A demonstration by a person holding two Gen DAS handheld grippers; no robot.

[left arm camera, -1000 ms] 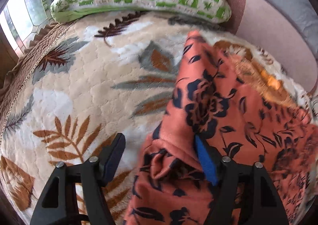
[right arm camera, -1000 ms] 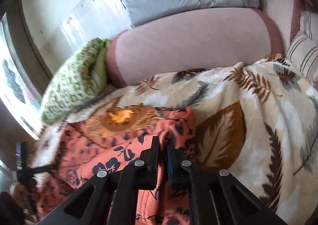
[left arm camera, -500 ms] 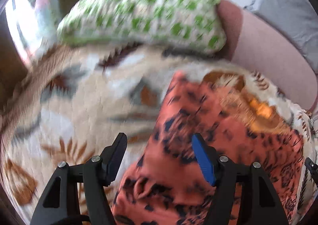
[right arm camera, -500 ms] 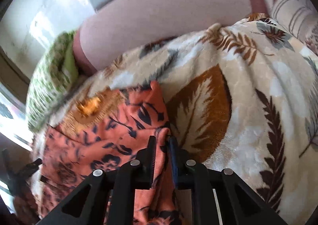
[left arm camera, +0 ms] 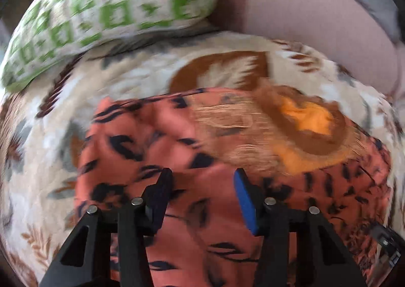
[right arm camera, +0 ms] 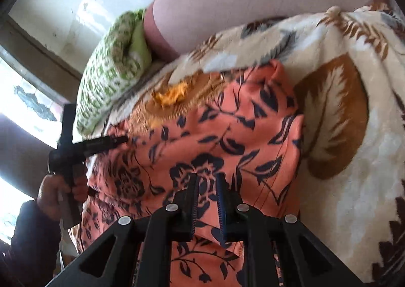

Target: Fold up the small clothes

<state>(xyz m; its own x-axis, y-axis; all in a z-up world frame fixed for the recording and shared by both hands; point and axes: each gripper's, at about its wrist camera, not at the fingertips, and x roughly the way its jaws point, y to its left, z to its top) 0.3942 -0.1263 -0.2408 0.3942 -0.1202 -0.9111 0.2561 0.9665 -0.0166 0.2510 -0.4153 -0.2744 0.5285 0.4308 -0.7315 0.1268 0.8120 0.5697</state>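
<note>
An orange garment with a dark floral print [left arm camera: 157,140] lies spread on the leaf-patterned blanket [left arm camera: 222,76]; its brown embroidered neckline with orange lining [left arm camera: 303,119] faces the far side. My left gripper [left arm camera: 201,185] is open and empty above the garment's near part. In the right wrist view the garment [right arm camera: 227,130] lies flat. My right gripper [right arm camera: 207,185] stands just above it with the jaws a narrow gap apart and nothing between them. The left gripper [right arm camera: 121,138] shows at the garment's left edge.
A green and white checked pillow [left arm camera: 108,8] lies at the far left, also seen in the right wrist view [right arm camera: 111,69]. A pink bolster [left arm camera: 303,16] runs along the back. The blanket [right arm camera: 354,114] extends to the right. A window [right arm camera: 27,104] is on the left.
My right gripper has let go of the garment's edge and opened slightly. The garment has dropped flat. My left gripper has swung right over the garment, still open.
</note>
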